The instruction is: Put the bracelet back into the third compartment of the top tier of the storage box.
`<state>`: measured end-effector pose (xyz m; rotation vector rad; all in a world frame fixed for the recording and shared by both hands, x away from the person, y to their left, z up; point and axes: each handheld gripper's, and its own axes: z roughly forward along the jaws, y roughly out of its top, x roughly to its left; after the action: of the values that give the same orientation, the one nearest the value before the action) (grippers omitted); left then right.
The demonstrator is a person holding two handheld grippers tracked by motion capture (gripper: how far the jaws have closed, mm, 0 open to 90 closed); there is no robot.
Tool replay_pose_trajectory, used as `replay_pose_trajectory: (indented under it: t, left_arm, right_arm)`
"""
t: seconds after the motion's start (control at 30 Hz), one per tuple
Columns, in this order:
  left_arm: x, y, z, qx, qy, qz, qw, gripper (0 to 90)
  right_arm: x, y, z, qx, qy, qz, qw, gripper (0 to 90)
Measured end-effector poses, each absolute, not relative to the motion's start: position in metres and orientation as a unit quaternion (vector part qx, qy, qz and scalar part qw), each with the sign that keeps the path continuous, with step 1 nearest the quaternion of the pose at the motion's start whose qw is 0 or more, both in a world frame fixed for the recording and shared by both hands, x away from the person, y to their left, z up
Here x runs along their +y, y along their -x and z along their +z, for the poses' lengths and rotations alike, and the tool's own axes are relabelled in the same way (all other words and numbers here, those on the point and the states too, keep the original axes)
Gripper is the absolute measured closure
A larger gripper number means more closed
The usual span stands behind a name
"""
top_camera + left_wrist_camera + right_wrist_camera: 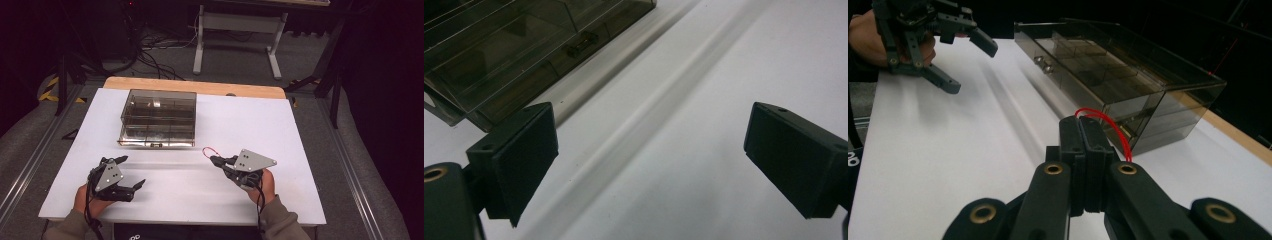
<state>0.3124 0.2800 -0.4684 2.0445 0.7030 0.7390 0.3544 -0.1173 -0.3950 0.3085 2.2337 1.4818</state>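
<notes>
Right at my near edge of the desk point(300, 130) sit both hands. My right gripper point(214, 159) is clenched on a thin red loop point(211, 151), what looks like a rubber band or a bit of wire; I cannot tell which. From the right gripper view the loop point(1105, 125) arches out above the pressed-together jaws, lifted a little off the white surface. My left gripper point(131, 172) rests by the near left corner, jaws spread wide and released, nothing between its pads point(526, 160).

Toward the far edge, left of centre, stands the smoked clear organizer box point(158, 118) with its dividers and small front drawers; it looks closed, and the drawers point(1044, 62) appear pushed in.

My reading: the pick-up is done, since the loop is already in hand and off the desk. What remains, I judge, is carrying it to the box, getting a drawer or lid open, probably with the free left gripper, and dropping the loop into a compartment.
</notes>
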Motion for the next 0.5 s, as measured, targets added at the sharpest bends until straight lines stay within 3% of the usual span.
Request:
replay_pose_trajectory:
  t: [0.23,0.5]
  left_arm:
    - [0.28,-0.313,-0.469,0.283,-0.812,0.29,0.421,8.2]
    - [0.28,-0.313,-0.469,0.283,-0.811,0.289,0.422,8.3]
  right_arm:
    - [-0.106,-0.369,-0.374,0.804,-0.098,0.538,0.234,90.0]
    - [-0.08,-0.385,-0.362,0.811,-0.085,0.536,0.218,90.0]
